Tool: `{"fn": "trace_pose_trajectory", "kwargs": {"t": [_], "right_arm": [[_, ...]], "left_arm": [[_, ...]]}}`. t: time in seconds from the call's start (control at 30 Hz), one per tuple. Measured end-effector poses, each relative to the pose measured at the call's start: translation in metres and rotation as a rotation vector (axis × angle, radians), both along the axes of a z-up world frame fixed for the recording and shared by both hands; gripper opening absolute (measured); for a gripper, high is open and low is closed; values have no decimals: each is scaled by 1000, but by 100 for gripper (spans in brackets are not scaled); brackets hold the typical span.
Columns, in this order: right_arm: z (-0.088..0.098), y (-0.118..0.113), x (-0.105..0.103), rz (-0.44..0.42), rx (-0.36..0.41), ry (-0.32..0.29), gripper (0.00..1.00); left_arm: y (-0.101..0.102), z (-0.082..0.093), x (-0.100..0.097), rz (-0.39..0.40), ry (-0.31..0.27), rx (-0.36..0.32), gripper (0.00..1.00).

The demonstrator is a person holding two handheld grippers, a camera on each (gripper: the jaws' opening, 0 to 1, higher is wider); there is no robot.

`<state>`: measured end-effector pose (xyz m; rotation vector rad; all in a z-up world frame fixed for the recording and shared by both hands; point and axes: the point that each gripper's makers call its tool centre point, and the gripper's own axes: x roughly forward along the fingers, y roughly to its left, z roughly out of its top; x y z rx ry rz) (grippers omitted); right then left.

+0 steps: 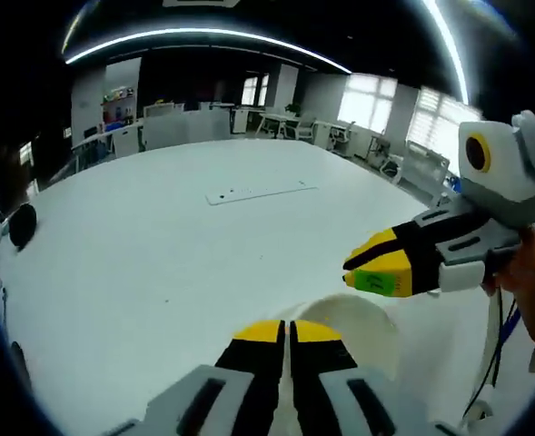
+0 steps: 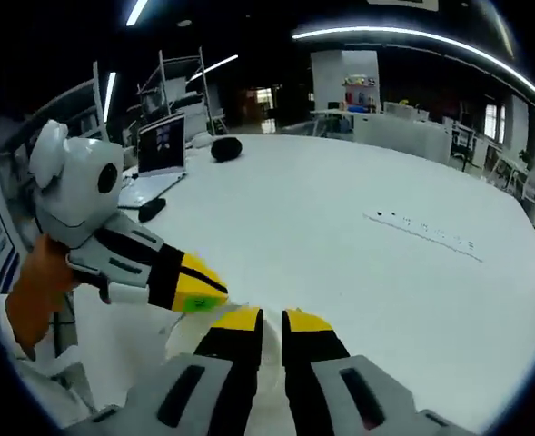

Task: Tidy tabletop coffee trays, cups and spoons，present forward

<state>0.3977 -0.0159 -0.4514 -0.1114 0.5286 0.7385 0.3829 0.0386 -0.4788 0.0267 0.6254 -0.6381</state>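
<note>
Left gripper view: left tongs (image 1: 290,331) rise from the bottom edge, tips nearly together, with a thin white sliver between them; cannot tell whether they pinch it. Just beyond the tips sits a white curved piece (image 1: 362,322), probably a cup or tray rim, on the white worktop (image 1: 158,245). Right tongs (image 1: 376,271) enter from the right, held by a hand (image 1: 526,263), tips over that white piece; they look closed, holding nothing I can make out. A long strip (image 1: 260,193) lies well apart at mid-worktop. Right gripper view: the left tongs come in from the left; right tongs sit bottom centre with a narrow gap, white showing through. A laptop (image 2: 161,145) stands at the far left edge. Judgement: tidying looks early; no spoons or arranged set visible, nothing presented forward yet.
</note>
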Motion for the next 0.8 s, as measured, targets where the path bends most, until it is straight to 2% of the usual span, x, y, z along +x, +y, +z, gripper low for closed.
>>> {"fn": "trace_pose_trajectory", "kwargs": {"t": [0.1, 0.23, 0.3, 0.47, 0.63, 0.8], "right_arm": [[21, 1, -1, 1, 33, -104, 10], [49, -7, -7, -36, 117, -201, 10], [56, -11, -11, -54, 140, -223, 10], [70, -25, -22, -89, 190, -275, 11], [85, -52, -30, -151, 251, -309, 12], [95, -76, -40, -195, 282, -343, 14]], "left_arm": [[4, 21, -2, 11, -71, -69, 5], [15, 46, 2, 32, -174, -136, 5], [23, 58, 0, 46, -228, -148, 7], [45, 79, -4, 93, -315, -184, 7], [64, 91, -15, 126, -355, -222, 8], [81, 101, -27, 153, -416, -220, 8]]}}
